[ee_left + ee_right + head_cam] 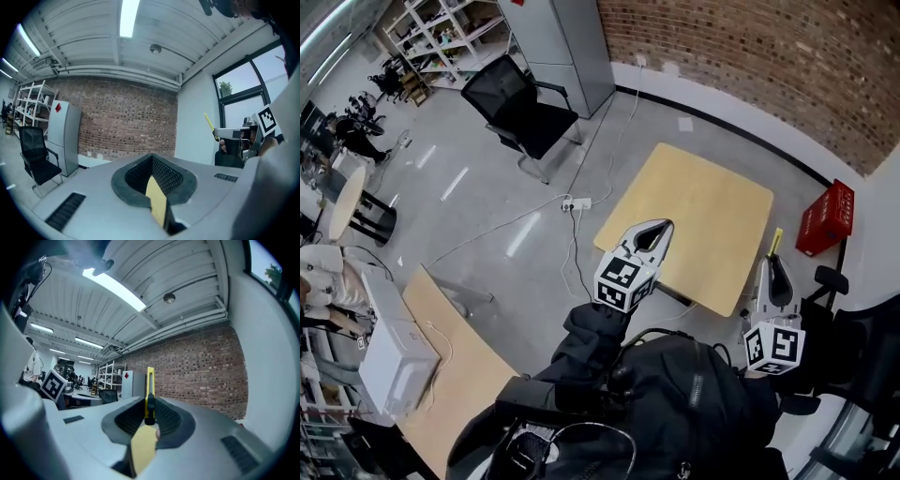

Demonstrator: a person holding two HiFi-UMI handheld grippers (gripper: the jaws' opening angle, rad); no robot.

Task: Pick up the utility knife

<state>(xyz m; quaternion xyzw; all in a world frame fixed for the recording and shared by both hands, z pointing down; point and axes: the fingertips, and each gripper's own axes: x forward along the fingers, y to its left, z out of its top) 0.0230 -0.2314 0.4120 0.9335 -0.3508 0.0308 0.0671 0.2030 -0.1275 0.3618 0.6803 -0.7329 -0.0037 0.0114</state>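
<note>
The yellow utility knife [775, 242] is held up in the air by my right gripper [777, 267], whose jaws are shut on its black end. It hangs beside the right edge of the light wooden table [694, 220] far below. In the right gripper view the knife [149, 390] stands upright between the jaws of the right gripper [149, 414], pointing at the brick wall. My left gripper [653, 232] is raised over the table's near left edge, its jaws closed together with nothing in them. The left gripper view shows the left gripper [153, 161] empty, with the knife [209, 123] off to the right.
A red crate [825, 217] sits on the floor right of the table. A black office chair [520, 108] stands at the back left, with a power strip [577, 202] and cables on the floor. A second wooden table [459, 370] carries a white box [389, 352] at lower left.
</note>
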